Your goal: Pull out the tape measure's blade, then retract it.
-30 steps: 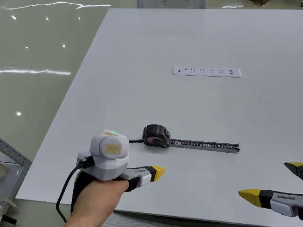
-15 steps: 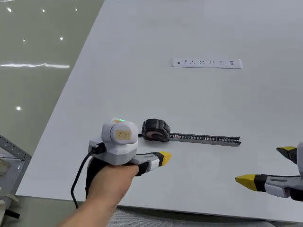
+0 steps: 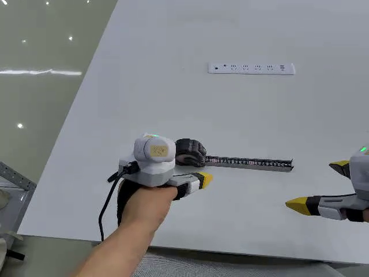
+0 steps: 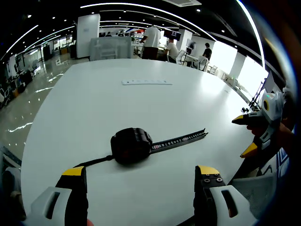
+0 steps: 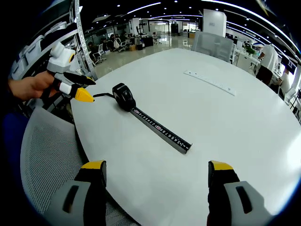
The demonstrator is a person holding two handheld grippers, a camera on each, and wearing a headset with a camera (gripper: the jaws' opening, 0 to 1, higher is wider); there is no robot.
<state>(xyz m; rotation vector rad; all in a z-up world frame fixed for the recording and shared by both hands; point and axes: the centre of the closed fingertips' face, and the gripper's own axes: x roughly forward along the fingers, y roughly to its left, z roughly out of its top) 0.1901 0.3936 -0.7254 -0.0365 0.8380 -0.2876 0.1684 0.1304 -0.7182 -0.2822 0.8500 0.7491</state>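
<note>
A black tape measure [image 3: 190, 152] lies on the white table [image 3: 161, 92], its case [image 4: 131, 145] to the left. Its blade [image 3: 248, 163] is pulled out flat to the right, and the case's black wrist cord trails left. My left gripper [image 3: 193, 167] is open just short of the case, which lies ahead of the gap between its yellow-tipped fingers [image 4: 74, 172]. My right gripper [image 3: 318, 186] is open and holds nothing, a little past the blade's free end [image 5: 184, 146] and nearer me. From the right gripper view [image 5: 157, 165] the case [image 5: 123, 95] lies at the blade's [image 5: 160, 128] far end.
A white power strip [image 3: 251, 68] lies flat farther back on the table. The near table edge [image 3: 230, 249] runs just below both grippers. A grey mesh chair [image 5: 47, 160] stands at that edge. People stand at desks far behind the table [image 4: 150, 37].
My left gripper has moved forward and right, up to the tape measure's case. The right gripper has shifted slightly. The tape measure and blade lie as before.
</note>
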